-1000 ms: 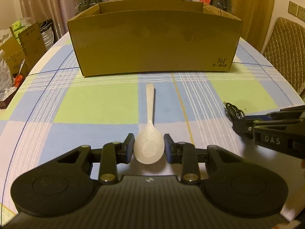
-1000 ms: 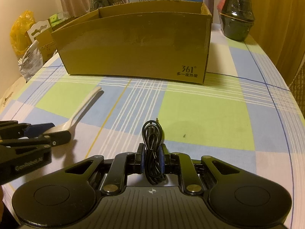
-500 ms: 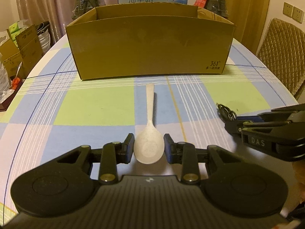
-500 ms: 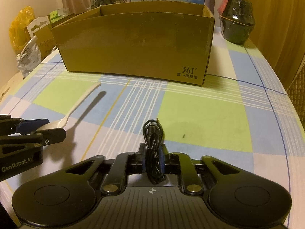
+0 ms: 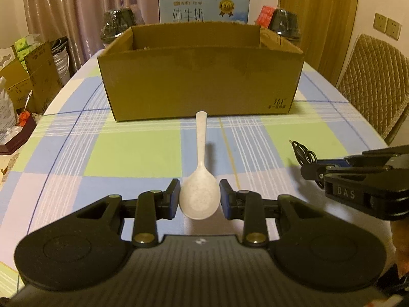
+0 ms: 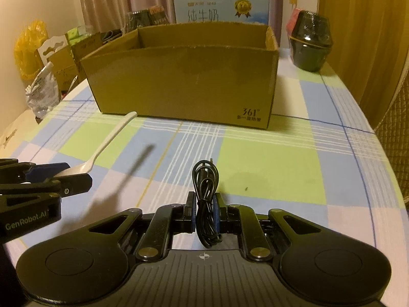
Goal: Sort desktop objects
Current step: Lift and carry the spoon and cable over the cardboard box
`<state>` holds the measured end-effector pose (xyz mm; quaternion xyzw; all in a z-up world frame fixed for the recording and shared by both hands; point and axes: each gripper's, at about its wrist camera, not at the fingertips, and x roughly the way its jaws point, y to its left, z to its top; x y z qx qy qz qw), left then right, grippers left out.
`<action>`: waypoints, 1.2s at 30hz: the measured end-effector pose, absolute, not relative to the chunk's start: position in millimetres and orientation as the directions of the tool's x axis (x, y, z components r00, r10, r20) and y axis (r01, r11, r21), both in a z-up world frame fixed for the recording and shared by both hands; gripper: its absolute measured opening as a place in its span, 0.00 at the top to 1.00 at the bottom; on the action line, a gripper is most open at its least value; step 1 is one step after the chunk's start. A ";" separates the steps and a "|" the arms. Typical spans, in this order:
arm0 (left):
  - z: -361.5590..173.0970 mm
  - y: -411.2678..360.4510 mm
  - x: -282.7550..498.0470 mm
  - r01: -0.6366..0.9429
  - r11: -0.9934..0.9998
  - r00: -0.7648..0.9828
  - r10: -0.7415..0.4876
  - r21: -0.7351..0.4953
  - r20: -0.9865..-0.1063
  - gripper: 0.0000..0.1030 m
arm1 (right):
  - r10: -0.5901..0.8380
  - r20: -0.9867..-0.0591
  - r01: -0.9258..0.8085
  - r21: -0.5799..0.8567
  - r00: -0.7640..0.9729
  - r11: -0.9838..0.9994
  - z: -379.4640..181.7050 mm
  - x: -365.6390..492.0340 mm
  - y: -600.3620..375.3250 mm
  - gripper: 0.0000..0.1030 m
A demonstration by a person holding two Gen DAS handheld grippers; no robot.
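My left gripper (image 5: pixel 199 199) is shut on the bowl of a white plastic spoon (image 5: pixel 200 176), whose handle points at the open cardboard box (image 5: pixel 199 81). The spoon hangs above the checked tablecloth and casts a shadow on it. My right gripper (image 6: pixel 204 211) is shut on a coiled black cable (image 6: pixel 205 197), also lifted off the cloth. In the left wrist view the right gripper (image 5: pixel 310 172) shows at the right edge with the cable (image 5: pixel 303 152). The right wrist view has the left gripper (image 6: pixel 74 176) and spoon (image 6: pixel 110 140) at its left.
Behind the box (image 6: pixel 184 81) stand a blue milk carton (image 5: pixel 203 10) and dark wrapped bowls (image 6: pixel 310 43). A quilted chair (image 5: pixel 370 84) is at the table's right. Cardboard boxes and bags (image 5: pixel 23 76) crowd the floor on the left.
Both grippers have risen with the spoon and the cable, so the box's inside now shows over its front wall. The spoon's shadow has separated from it.
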<state>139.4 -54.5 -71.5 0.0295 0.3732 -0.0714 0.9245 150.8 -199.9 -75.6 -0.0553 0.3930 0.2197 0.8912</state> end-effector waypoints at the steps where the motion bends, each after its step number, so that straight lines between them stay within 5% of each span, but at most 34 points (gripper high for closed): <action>1: -68.2 -54.3 137.4 0.154 0.988 0.714 -0.113 -0.003 -0.691 0.73 | 0.348 -0.722 -0.431 0.076 0.598 0.899 -72.6 148.6 -201.2 0.91; 36: 31.3 -33.9 118.9 0.153 0.988 0.819 -0.147 -0.036 -0.554 0.73 | 0.392 -0.569 -0.414 0.096 0.723 0.905 40.2 133.9 -200.0 0.91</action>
